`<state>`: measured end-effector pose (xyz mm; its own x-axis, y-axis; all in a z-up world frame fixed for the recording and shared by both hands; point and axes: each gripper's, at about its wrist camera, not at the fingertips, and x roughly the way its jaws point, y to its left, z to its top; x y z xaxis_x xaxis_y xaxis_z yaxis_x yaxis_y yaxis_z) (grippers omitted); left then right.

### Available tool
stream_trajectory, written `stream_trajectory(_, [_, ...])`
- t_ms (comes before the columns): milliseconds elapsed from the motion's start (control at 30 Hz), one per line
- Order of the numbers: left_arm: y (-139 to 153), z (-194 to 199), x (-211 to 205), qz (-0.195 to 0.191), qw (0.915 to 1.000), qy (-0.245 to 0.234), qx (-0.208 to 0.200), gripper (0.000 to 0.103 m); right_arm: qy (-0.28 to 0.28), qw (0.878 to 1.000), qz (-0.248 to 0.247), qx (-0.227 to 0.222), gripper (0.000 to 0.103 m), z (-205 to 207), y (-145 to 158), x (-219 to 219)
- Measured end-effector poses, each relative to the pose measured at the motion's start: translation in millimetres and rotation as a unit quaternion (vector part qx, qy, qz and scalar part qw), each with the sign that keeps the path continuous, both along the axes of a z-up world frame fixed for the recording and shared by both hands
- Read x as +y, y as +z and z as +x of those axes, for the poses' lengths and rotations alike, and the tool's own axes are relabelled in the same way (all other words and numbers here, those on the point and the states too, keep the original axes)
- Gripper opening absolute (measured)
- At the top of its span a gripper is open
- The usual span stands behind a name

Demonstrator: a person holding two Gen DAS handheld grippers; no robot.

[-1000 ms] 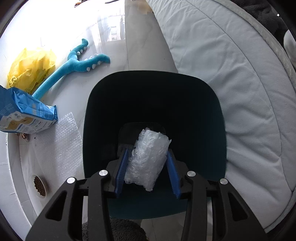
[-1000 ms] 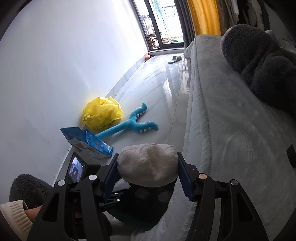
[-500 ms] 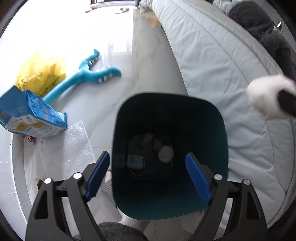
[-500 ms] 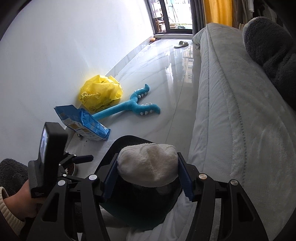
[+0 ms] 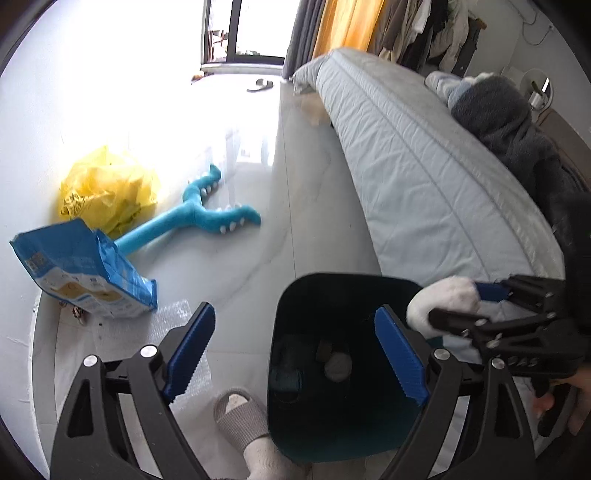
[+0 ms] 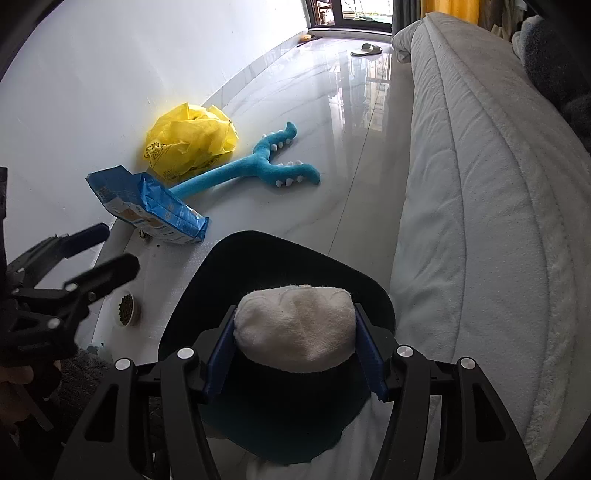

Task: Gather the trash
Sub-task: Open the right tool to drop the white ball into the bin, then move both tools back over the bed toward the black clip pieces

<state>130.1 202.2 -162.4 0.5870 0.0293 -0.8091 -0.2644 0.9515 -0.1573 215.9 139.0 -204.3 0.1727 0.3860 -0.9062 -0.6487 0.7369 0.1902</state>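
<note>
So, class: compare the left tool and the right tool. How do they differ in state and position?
The left tool is open and empty; the right tool is shut on a white fluffy wad. The left sits over the floor and bin edge, the right over the dark teal bin. Both have blue pads.

Daylight from the window (image 5: 240, 33) at top blows out the floor (image 5: 166, 122) in the left-wrist view's upper left; fisheye bending and dark corners frame both views.
</note>
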Motion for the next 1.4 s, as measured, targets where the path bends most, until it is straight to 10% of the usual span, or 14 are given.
stream_trajectory(500, [48.4,-9.5,-0.3,0.004,0.9946,-0.009,-0.103,0.094,0.036,0.997,-0.059,0.027,0.063,-11.0,-30.9,24.3])
stream_trajectory(700, [65.1,-12.4,-1.8,0.005,0.992,-0.007,-0.126,0.094,0.038,0.997,-0.065,0.036,0.081,-12.8,-30.3,22.9])
stream_trajectory(1400, [117.0,-12.3,-59.4,0.031,0.9793,-0.047,-0.194,0.095,-0.015,0.994,0.088,-0.061,0.085,-10.5,74.4,-59.2])
